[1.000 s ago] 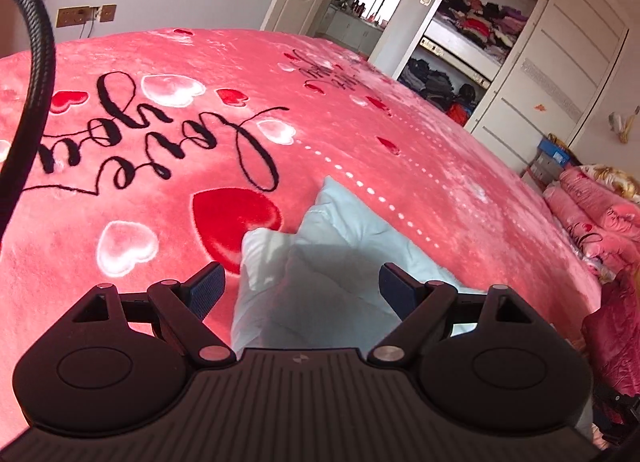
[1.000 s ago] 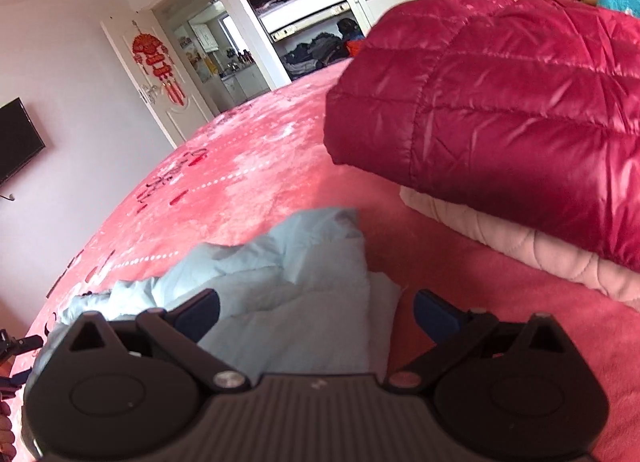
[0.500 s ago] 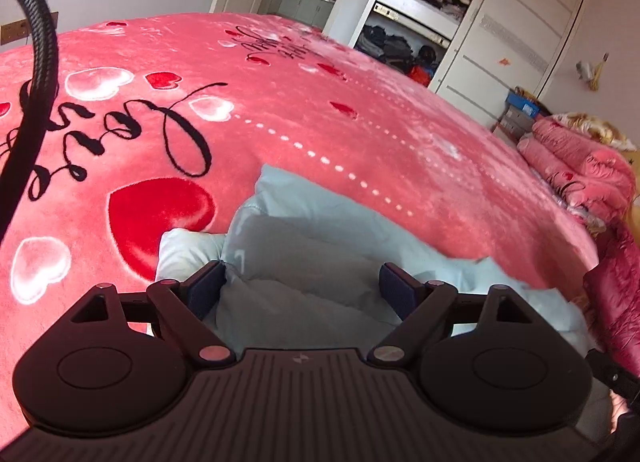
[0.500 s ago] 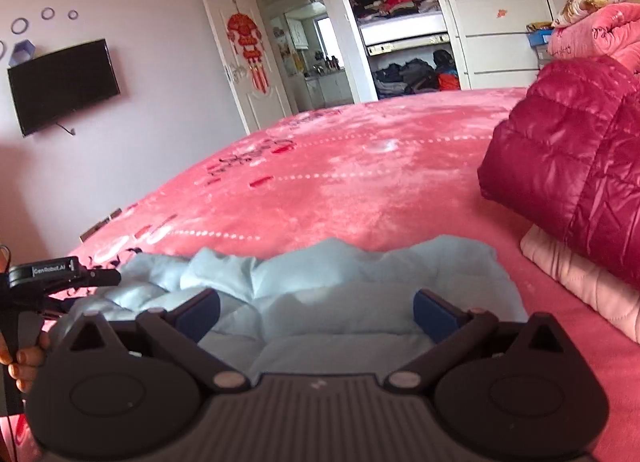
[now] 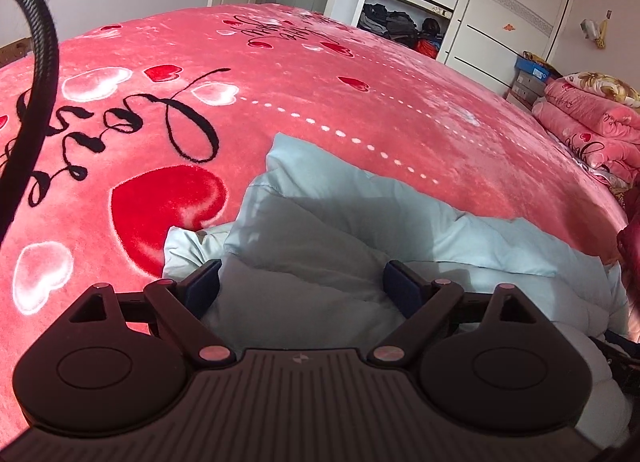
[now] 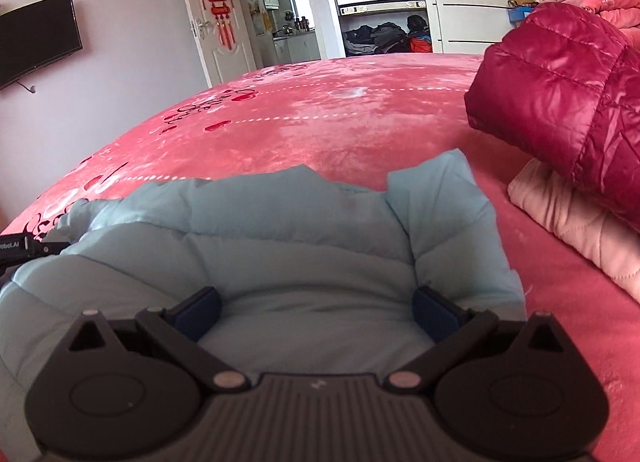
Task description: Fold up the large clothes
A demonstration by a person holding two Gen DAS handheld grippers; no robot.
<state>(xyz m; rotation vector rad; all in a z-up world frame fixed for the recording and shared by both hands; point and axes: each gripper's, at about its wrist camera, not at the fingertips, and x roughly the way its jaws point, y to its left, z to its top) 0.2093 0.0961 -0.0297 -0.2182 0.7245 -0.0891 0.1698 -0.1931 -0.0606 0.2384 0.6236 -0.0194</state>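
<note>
**Light-blue jacket part-folded at near edge of bed; both claws wide and empty**

Subject garment: a light-blue padded jacket (image 5: 360, 222) lies on the bed (image 5: 360, 82), on the pink heart-print blanket, close to the near edge. It is bunched, not flat. In the right wrist view a panel at the jacket's right side stands up and turns inward, and the far hem is uneven. In the left wrist view one layer is lapped over another, with a paler piece (possibly a sleeve or lining, cannot be confirmed) poking out toward the large red heart.

Claws: the left claw (image 5: 301, 282) stands wide, fingers either side of the padding, nothing gripped. The right claw (image 6: 316, 312) is likewise wide above the jacket's near part, holding nothing.

Progress, as judged: some folding appears begun, but no tidy rectangle exists. Remaining work looks to be laying the raised side panel down, tucking in the loose piece, squaring the edges, and a final fold.

Surroundings: a crimson puffer jacket (image 6: 560, 82), folded, sits on a pale pink quilted garment (image 6: 572, 222) near the bed's right edge, just beside the blue jacket but apart from it. That stack limits room to spread rightward. A black cable (image 5: 40, 74) hangs at the left of the left wrist view. The far half of the bed offers free space. An open wardrobe (image 6: 380, 2) and a door stand beyond.
</note>
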